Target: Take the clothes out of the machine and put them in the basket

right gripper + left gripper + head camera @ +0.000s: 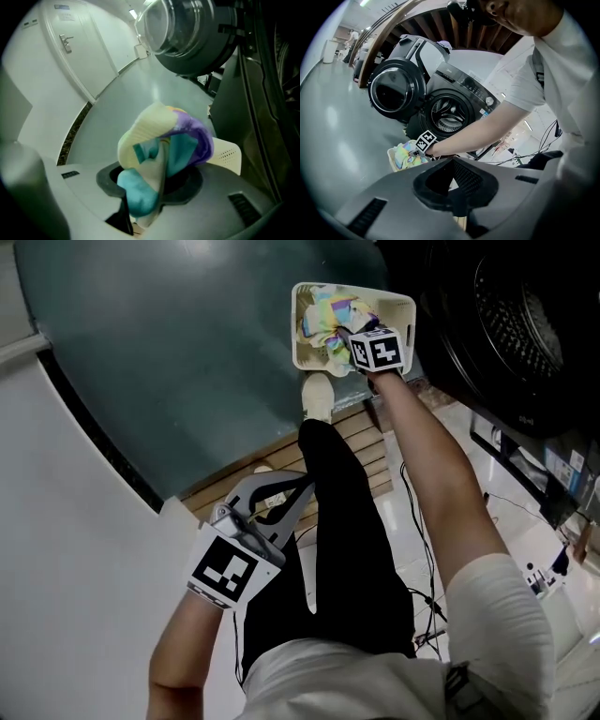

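Over the white perforated plastic basket (pixel 401 307), the right gripper (pixel 154 187) pinches a bunched pastel yellow, teal and purple cloth (pixel 164 145). It looks light and limp and will likely drape, so a mid-bundle hold suits. The left gripper (pixel 298 491) hangs closed and empty.

Your right gripper (pixel 373 352) is reaching far out, over the near right corner of the white basket (pixel 298 329), right against the pastel clothes (pixel 328 315) piled inside. The dark machine (pixel 511 324) stands just right of it. Your left gripper (pixel 277 502) hangs near, left of your black trouser leg (pixel 342 549).
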The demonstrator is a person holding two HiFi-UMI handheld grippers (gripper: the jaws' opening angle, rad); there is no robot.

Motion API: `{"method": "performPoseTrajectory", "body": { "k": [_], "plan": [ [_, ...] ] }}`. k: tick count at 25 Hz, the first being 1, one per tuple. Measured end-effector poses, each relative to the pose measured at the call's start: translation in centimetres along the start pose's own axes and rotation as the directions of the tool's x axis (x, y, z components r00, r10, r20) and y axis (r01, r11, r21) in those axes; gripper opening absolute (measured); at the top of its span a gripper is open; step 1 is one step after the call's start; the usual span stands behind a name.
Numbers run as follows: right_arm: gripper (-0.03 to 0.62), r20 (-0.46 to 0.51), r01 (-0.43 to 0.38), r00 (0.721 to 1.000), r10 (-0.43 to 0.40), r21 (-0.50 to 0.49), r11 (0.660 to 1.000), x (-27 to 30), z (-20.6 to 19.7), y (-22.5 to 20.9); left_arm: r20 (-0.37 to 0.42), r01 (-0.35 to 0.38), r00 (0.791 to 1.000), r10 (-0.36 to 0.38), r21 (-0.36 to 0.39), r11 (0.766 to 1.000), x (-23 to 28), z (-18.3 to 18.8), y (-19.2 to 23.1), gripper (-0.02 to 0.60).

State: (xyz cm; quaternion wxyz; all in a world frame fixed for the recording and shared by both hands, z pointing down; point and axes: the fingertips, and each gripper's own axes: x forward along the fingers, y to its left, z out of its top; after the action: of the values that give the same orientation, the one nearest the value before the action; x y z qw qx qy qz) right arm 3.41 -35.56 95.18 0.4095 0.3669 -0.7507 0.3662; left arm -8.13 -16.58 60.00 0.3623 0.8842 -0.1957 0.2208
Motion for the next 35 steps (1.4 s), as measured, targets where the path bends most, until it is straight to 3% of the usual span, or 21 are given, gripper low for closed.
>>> {"method": "performPoseTrajectory", "body": {
  "k": [8,16,24,35],
  "plan": [
    [0.198,-0.116,-0.017,0.993,0.012,-0.041,0.999,4.1,-0.6,-1.2,0.006,0.005,1.0,-0.005,-0.018,1.0,1.9,1.8,3.9,-0.003],
    [0.196,-0.1,0.0,0.995,-0.005,-0.045,0.999,1.8,-0.5,-2.7,0.002,0.025,1.0,-0.025,0.006,1.0,2.4,3.3,3.6,-0.003],
    [0.196,-0.049,-0.002,0.999,0.0,-0.042,0.999,-3.3,0.5,-0.7,0.017,0.033,0.999,-0.035,0.069,0.997,0.3,5.3,0.1,-0.003],
    [0.195,0.096,-0.015,0.995,0.02,-0.057,0.998,-15.2,2.3,6.4,0.083,0.035,0.995,-0.047,0.137,0.99,-5.3,6.9,-7.8,-0.003]
  ]
}}
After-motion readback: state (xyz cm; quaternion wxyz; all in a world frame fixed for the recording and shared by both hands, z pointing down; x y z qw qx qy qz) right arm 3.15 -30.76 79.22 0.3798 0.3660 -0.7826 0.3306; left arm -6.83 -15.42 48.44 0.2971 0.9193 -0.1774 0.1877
